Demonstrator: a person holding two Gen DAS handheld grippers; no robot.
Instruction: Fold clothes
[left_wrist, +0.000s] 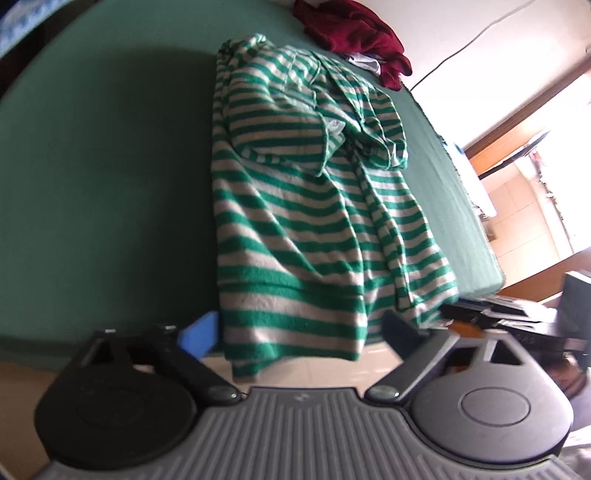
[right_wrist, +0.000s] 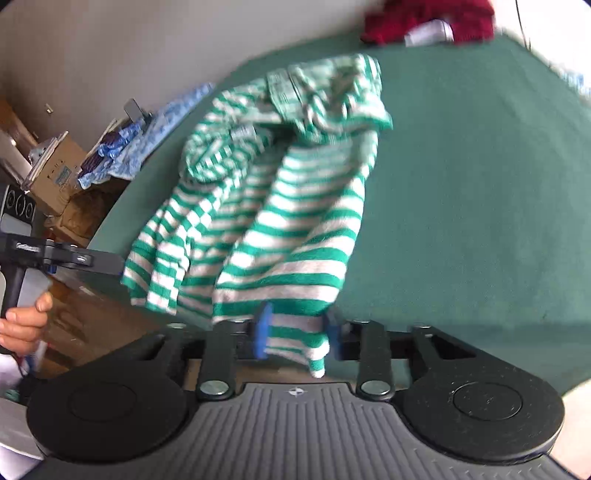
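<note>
A green-and-white striped garment (left_wrist: 295, 221) lies crumpled on a green bed (left_wrist: 92, 184), its hem hanging over the near edge. My left gripper (left_wrist: 299, 332) is open wide, its blue pad (left_wrist: 199, 336) left of the hem and the cloth hanging loose between the fingers. In the right wrist view the striped garment (right_wrist: 288, 229) runs down to my right gripper (right_wrist: 297, 328), shut on a bunched corner of the hem between its blue pads (right_wrist: 262, 328). The right gripper (left_wrist: 469, 321) shows at the garment's right corner. The left gripper (right_wrist: 85, 260) is held by a hand (right_wrist: 22, 321).
A dark red garment (left_wrist: 351, 29) lies at the far end of the bed (right_wrist: 480, 221), seen also as the red garment (right_wrist: 424, 18). Cardboard boxes (right_wrist: 55, 173) and a blue patterned cloth (right_wrist: 166, 118) stand beside the bed. A tiled floor (left_wrist: 314, 373) lies below the near edge.
</note>
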